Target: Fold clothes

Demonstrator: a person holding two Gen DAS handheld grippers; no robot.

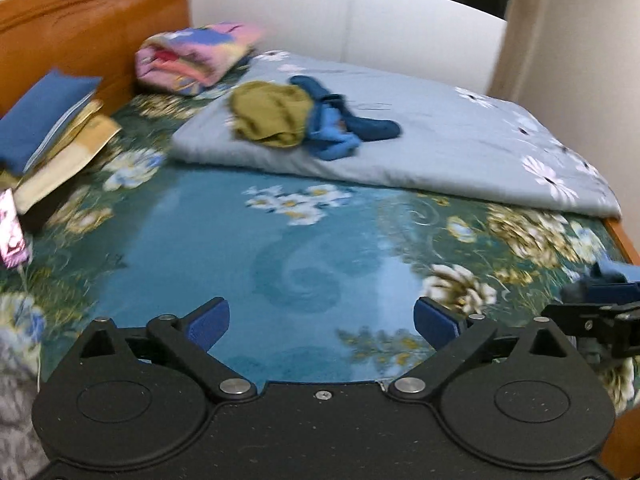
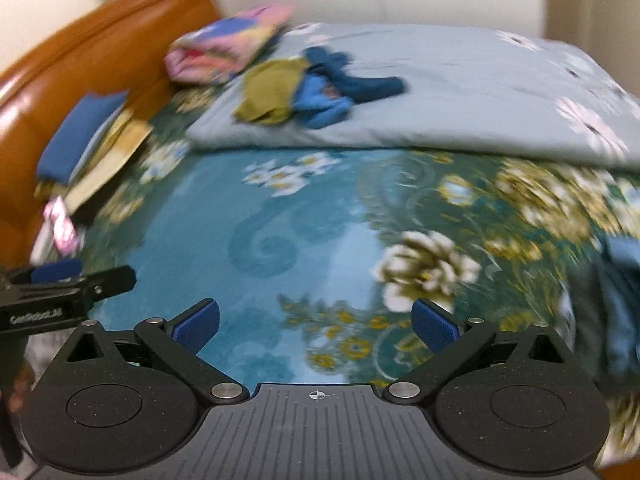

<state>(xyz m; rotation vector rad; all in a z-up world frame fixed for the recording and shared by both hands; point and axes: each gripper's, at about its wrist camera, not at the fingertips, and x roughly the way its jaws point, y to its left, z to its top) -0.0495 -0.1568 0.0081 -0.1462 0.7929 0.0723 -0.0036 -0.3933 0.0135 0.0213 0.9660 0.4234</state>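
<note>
Both your left gripper (image 1: 322, 320) and right gripper (image 2: 316, 322) gape wide, empty; crumpled olive-and-blue clothes pile (image 1: 304, 116) lies ahead toward the bed's far edge, roughly equidistant.

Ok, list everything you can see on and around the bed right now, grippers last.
olive garment: one, olive green, crumpled on the grey quilt.
blue garment: one pile, blue, touching the olive one's right side.
grey quilt: one, pale grey with white flowers, folded across the far bed.
bedsheet: one, teal floral, bare in front.
pink blanket: one, pink patterned, folded by the headboard.
headboard: one, orange wood, left.
pillow stack: blue on tan, left edge.
dark blue clothes: blurred, right edge.
left gripper: open, empty.
right gripper: open, empty.
</note>
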